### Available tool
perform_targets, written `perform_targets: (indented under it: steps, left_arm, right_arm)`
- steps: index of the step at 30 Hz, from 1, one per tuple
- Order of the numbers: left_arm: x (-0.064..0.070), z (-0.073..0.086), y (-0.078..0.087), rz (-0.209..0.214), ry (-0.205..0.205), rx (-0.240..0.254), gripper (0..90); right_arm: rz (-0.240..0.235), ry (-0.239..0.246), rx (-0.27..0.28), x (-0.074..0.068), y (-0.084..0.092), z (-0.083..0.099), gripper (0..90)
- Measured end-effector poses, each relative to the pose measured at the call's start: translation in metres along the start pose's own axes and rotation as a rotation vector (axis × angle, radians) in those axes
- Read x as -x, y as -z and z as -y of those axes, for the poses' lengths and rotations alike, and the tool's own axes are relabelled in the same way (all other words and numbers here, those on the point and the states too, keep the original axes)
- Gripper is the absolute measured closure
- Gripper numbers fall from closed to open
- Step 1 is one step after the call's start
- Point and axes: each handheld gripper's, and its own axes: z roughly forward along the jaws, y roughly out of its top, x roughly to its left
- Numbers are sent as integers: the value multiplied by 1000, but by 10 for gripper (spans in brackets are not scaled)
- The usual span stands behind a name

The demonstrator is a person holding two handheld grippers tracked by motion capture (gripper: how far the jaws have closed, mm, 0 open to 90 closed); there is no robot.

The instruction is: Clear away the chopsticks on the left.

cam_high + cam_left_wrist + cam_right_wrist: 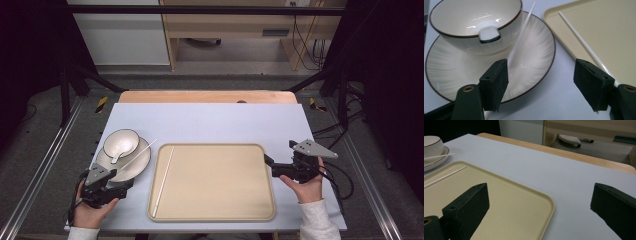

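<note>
A white bowl [121, 142] with a dark rim sits on a ribbed plate [135, 167] at the table's left, with a spoon [488, 33] resting in it. One white chopstick [139, 155] lies slanted across the plate. A second chopstick [164, 180] lies along the left side of the beige tray [220, 182]. My left gripper [125, 181] is open at the plate's near rim, and its left finger [495, 82] covers the near end of the plate's chopstick [520, 32]. My right gripper [278, 151] is open just off the tray's right edge [549, 205], holding nothing.
A pale mat [210, 125] covers the table, with bare room behind the tray. A wooden table edge [207, 96] shows at the back. Black frame posts stand at both sides, and furniture and cables lie on the floor beyond.
</note>
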Motion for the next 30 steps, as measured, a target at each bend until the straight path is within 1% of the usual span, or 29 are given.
perform_targets:
  steps: [1,2,5,6,8,11,12,15,18,23,24,25,26,27,28,30]
  left_arm:
    - [-5,0,-1,-13,-4,-10,285]
    - [-5,0,-1,-13,-4,-10,286]
    - [-10,-1,-4,-49,-4,-24,299]
    - [-12,-1,-6,-54,-1,-30,308]
    - [-14,-2,-10,-65,-7,-42,322]
    - [-17,-5,-14,-75,-25,-61,363]
    - [-19,-6,-16,-79,-28,-60,373]
    - [-22,-7,-22,-72,-43,-73,374]
    - [-24,-6,-28,-82,-56,-98,415]
    - [-25,-7,-36,-81,-71,-129,500]
    - [-25,-7,-37,-81,-78,-137,545]
    - [-24,-7,-38,-79,-85,-147,545]
    - [-23,-8,-39,-84,-97,-159,583]
    - [-23,-9,-40,-87,-102,-163,583]
    - [-23,-9,-41,-83,-105,-167,627]
    - [-23,-10,-42,-81,-112,-175,668]
  right_arm:
    - [1,-2,-1,0,-1,0,24]
    - [1,-2,-1,0,-1,0,24]
    - [1,-5,-4,-1,-2,0,24]
    - [1,-4,-6,-1,-2,0,24]
    - [2,0,-9,-1,-2,1,24]
    - [2,-1,-9,-1,-2,1,24]
    - [3,-1,-9,-1,-2,1,24]
    - [2,-4,-9,-1,-3,1,24]
    - [0,0,-13,-2,-4,1,24]
    - [1,4,-17,-2,-5,1,24]
    - [0,1,-17,-2,-5,1,24]
    - [0,1,-17,-2,-5,1,24]
    - [-2,1,-18,-2,-5,1,24]
    - [-2,1,-18,-2,-5,1,24]
    - [-1,5,-19,-2,-5,2,24]
    - [0,4,-19,-2,-5,2,24]
